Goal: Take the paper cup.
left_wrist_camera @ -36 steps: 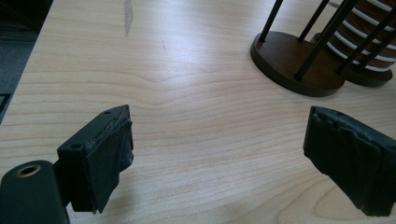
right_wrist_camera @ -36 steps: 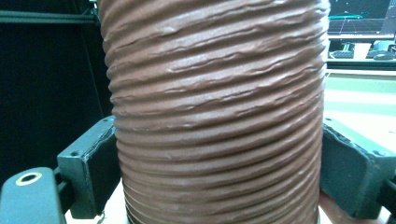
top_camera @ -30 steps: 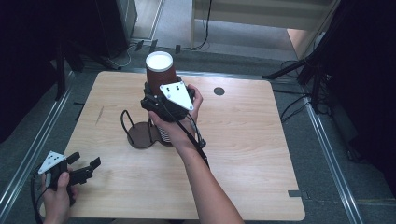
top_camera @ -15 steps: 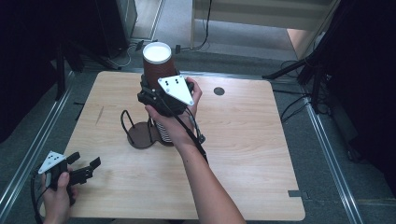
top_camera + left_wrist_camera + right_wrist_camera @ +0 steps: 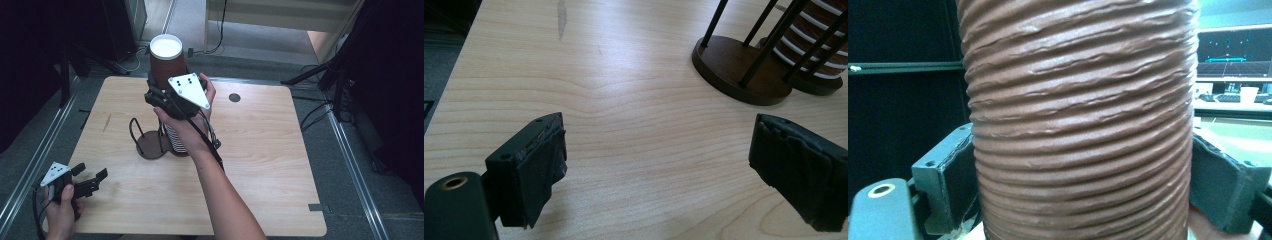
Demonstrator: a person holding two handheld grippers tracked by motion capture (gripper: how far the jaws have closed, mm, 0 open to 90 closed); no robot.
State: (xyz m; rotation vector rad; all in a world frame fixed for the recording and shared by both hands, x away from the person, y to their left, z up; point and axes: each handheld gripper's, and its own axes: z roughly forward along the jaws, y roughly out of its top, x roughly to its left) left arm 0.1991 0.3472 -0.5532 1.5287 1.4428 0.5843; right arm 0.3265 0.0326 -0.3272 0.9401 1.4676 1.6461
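Observation:
A brown ribbed paper cup (image 5: 167,57) with a white inside hangs upright above the table's far middle, and my right gripper (image 5: 160,90) is shut on its side. In the right gripper view both pads press on the cup (image 5: 1078,120) from left and right. Below it a stack of striped cups (image 5: 175,140) stands beside a dark wire cup holder (image 5: 150,147) with a round base. My left gripper (image 5: 92,172) rests low at the table's front left corner, open, with bare wood between its jaws (image 5: 659,160). Ahead of it are the holder base (image 5: 739,70) and the stack (image 5: 819,40).
The wooden table (image 5: 280,165) has a dark round hole (image 5: 234,97) at the back right. Black stand legs and cables (image 5: 320,80) lie on the floor beyond the right edge. Metal rails run along both sides of the table.
My right gripper has lifted the brown cup higher above the stack. The left gripper has stayed where it was, open.

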